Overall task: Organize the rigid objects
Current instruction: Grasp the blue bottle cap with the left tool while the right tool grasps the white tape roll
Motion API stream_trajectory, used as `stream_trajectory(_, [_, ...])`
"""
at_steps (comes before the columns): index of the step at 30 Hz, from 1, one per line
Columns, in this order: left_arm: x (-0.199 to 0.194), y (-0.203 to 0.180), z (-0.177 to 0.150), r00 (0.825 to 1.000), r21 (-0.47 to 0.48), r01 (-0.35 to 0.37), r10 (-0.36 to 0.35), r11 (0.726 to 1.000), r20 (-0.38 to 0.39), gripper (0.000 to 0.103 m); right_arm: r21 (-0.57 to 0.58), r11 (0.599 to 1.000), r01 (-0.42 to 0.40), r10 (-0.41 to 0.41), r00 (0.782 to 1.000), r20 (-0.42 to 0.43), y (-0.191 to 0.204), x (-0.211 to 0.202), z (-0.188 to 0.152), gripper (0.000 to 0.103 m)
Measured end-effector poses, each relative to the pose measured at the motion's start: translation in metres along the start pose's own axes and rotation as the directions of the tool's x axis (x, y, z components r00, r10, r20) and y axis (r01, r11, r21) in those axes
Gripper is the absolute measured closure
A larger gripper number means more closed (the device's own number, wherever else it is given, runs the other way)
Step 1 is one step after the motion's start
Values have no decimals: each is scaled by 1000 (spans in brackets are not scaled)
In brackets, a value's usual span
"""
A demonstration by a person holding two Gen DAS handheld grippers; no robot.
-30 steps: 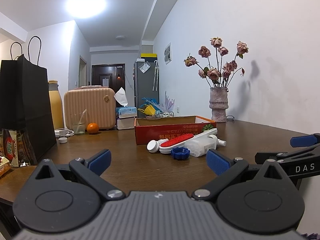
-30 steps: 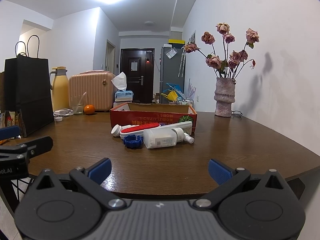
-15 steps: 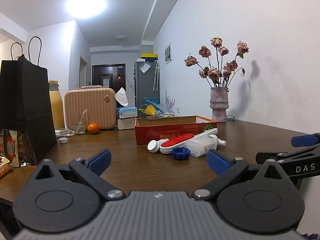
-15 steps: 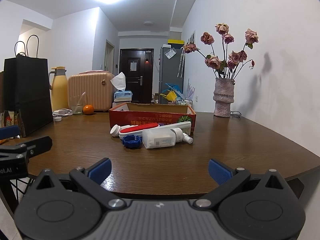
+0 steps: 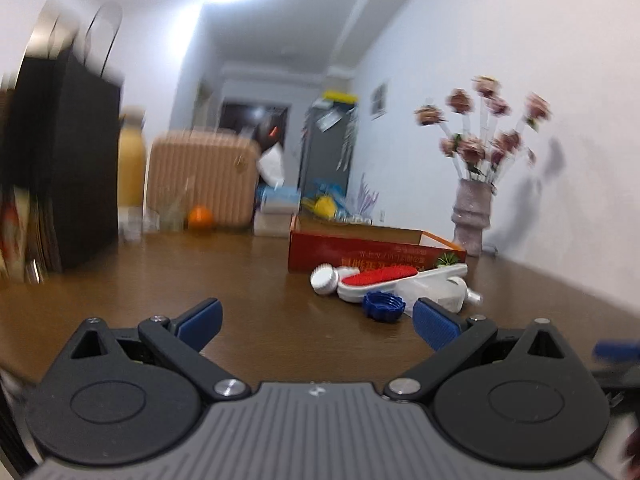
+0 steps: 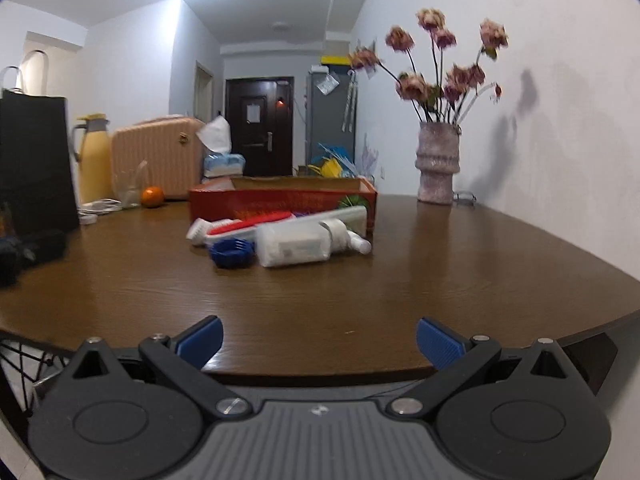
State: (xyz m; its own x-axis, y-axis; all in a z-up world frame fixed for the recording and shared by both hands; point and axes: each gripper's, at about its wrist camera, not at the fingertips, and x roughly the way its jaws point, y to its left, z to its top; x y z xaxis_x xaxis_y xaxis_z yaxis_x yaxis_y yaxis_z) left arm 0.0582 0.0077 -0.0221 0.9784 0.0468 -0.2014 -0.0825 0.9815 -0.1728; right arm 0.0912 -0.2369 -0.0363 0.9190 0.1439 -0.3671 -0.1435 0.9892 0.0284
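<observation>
A red cardboard box (image 5: 376, 251) (image 6: 280, 202) stands open-topped on the brown table (image 6: 320, 280). In front of it lie a white brush with a red pad (image 5: 384, 278) (image 6: 240, 226), a small white capped bottle (image 5: 326, 280), a blue ridged cap (image 5: 383, 306) (image 6: 231, 253) and a clear spray bottle (image 6: 304, 242) (image 5: 444, 290) on its side. My left gripper (image 5: 316, 322) is open and empty, near the pile. My right gripper (image 6: 318, 338) is open and empty at the table's near edge, well short of the objects.
At the left stand a black paper bag (image 6: 34, 160), a yellow flask (image 6: 94, 156), a beige case (image 6: 156, 160), a glass and an orange (image 6: 152, 196). A vase of dried roses (image 6: 436, 168) sits by the right wall. The left view is motion-blurred.
Both grippers have moved forward toward the pile and risen, the left one fast enough to blur its view. Both stay open. The objects have not moved.
</observation>
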Motion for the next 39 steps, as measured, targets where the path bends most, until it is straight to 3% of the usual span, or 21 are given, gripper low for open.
stream_trajectory(2, [22,1,3,997,-30,-5,3,1000,-74,0,14,1000,-4,4,1000,5,-8,21,5,0])
stream_trajectory(5, [54,-5,14,994,29,16,-13,999,-110,0,64,998,-27,24,999,44,-24,49,22,0])
stream_trajectory(8, [84,-15,28,988,49,25,-17,998,-153,0,88,993,-77,76,997,13,-37,83,48,0])
stream_trajectory(12, [137,-30,41,950,40,66,-50,997,-309,0,84,980,-180,186,980,-75,-46,127,76,1])
stream_trajectory(14, [156,-35,43,935,20,112,-99,993,-339,0,104,975,-198,209,973,-102,-48,147,85,4])
stream_trajectory(16, [169,-43,42,934,30,122,-104,992,-341,0,113,967,-230,242,964,-108,-51,164,92,23])
stream_trajectory(17, [175,-47,42,936,48,126,-103,991,-335,0,110,964,-241,253,961,-112,-51,172,95,27])
stream_trajectory(20, [194,-58,39,931,106,145,-100,984,-351,2,93,955,-281,291,951,-106,-49,189,100,29])
stream_trajectory(23, [213,-59,37,909,114,167,-108,979,-404,10,96,943,-317,327,938,-117,-48,206,103,31])
stream_trajectory(25, [223,-59,34,894,110,166,-103,980,-437,25,102,936,-336,347,929,-126,-49,213,103,37])
stream_trajectory(27, [228,-59,32,885,113,167,-99,979,-455,28,111,932,-346,359,924,-133,-51,221,102,39])
stream_trajectory(32, [234,-67,27,879,153,191,-99,970,-466,28,96,954,-283,294,948,-123,-60,231,104,51])
stream_trajectory(34, [237,-70,25,874,169,196,-94,966,-477,41,70,965,-253,261,957,-131,-63,238,104,56])
stream_trajectory(36, [241,-70,24,863,156,197,-96,968,-497,46,73,962,-263,271,954,-132,-67,241,105,58])
stream_trajectory(39, [237,-69,26,866,152,197,-99,968,-490,47,32,962,-272,274,951,-142,-67,240,107,61])
